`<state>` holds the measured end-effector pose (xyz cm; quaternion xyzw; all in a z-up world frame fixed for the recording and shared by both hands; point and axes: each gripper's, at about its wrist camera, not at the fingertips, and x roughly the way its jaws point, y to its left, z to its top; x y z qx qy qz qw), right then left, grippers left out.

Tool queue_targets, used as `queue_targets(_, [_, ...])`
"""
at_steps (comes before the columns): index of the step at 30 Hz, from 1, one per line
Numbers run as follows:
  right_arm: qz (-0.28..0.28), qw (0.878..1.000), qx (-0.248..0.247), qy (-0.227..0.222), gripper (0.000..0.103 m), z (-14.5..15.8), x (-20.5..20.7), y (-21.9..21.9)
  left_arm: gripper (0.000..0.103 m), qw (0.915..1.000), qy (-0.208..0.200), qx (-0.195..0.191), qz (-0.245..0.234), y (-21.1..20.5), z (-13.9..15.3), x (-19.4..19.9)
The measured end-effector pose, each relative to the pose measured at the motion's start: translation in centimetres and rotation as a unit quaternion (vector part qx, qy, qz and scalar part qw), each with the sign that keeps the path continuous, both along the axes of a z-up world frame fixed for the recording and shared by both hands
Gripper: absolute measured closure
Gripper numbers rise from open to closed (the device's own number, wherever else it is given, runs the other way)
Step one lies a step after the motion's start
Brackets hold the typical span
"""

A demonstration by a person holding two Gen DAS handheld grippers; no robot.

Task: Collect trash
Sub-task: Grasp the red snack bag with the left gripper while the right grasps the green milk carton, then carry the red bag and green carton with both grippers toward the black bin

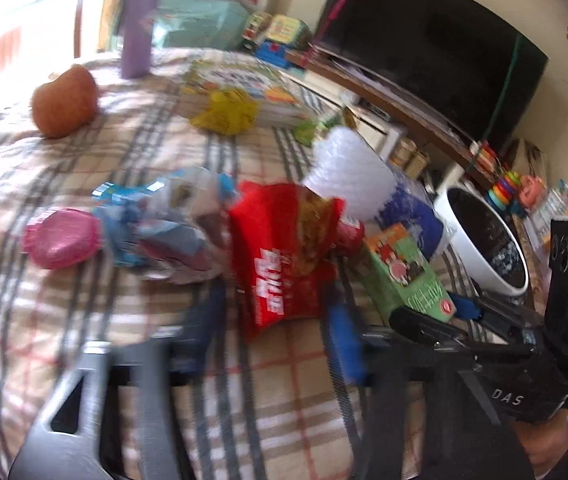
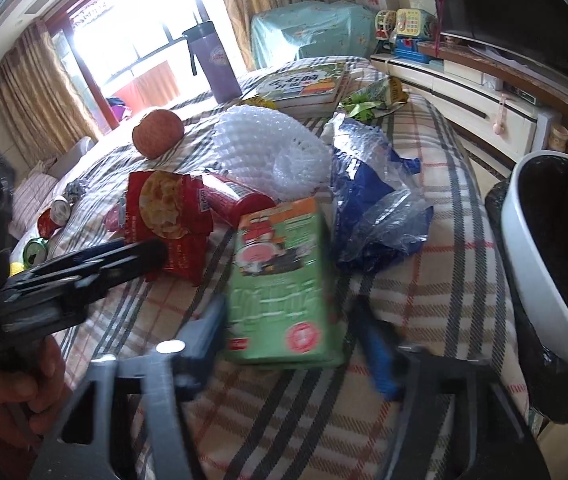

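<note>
Both grippers are held wide: the right gripper [image 2: 292,344] straddles a green carton [image 2: 284,280], the left gripper [image 1: 272,320] a crumpled red wrapper [image 1: 284,256], both on the plaid cover [image 2: 404,320]. Beyond, a white bin [image 2: 532,264] is lined black, its contents unseen.

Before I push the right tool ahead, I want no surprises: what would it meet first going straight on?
Most likely the green carton: it lies on the plaid cloth right ahead of the open right tool, its near end between the fingers. Depth is blurred, so contact may already be close.
</note>
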<state>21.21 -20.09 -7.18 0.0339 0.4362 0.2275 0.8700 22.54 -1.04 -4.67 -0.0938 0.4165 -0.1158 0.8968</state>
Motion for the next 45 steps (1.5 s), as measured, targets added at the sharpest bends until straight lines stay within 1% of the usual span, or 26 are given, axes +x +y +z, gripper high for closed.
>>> queue_targets(1, [0.001,1.000,-0.001,-0.002,0.049,0.1,-0.1,0.0,0.078,1.0000,0.004,0.001,-0.006,-0.2,-0.2,0.1])
queue_targets(3, [0.003,1.000,0.000,-0.004,0.050,0.2,-0.5,-0.1,0.090,0.9999,-0.002,0.002,-0.012,-0.4,-0.2,-0.4])
queue_targets(6, [0.001,1.000,0.011,-0.001,0.050,0.4,-1.2,-0.8,0.093,0.9999,-0.002,0.000,-0.015,-0.4,-0.1,-1.2])
queue_targets(12, [-0.010,1.000,0.024,-0.004,0.050,1.1,-2.8,-2.5,0.094,0.9997,-0.004,-0.004,-0.023,-0.7,0.5,-3.2])
queue_targets(22, [-0.040,0.999,0.024,-0.014,0.051,2.0,-4.9,-5.7,0.094,0.9979,-0.014,-0.006,-0.063,-4.0,1.9,-5.3])
queue_targets(30, [-0.067,0.997,0.022,-0.026,0.051,2.8,-5.8,-8.3,0.094,0.9954,-0.016,0.002,-0.095,-6.9,2.4,-5.8])
queue_targets(45, [-0.094,0.994,0.029,-0.044,0.052,3.9,-6.2,-11.2,0.094,0.9923,-0.020,0.029,-0.119,-10.3,3.0,-5.6])
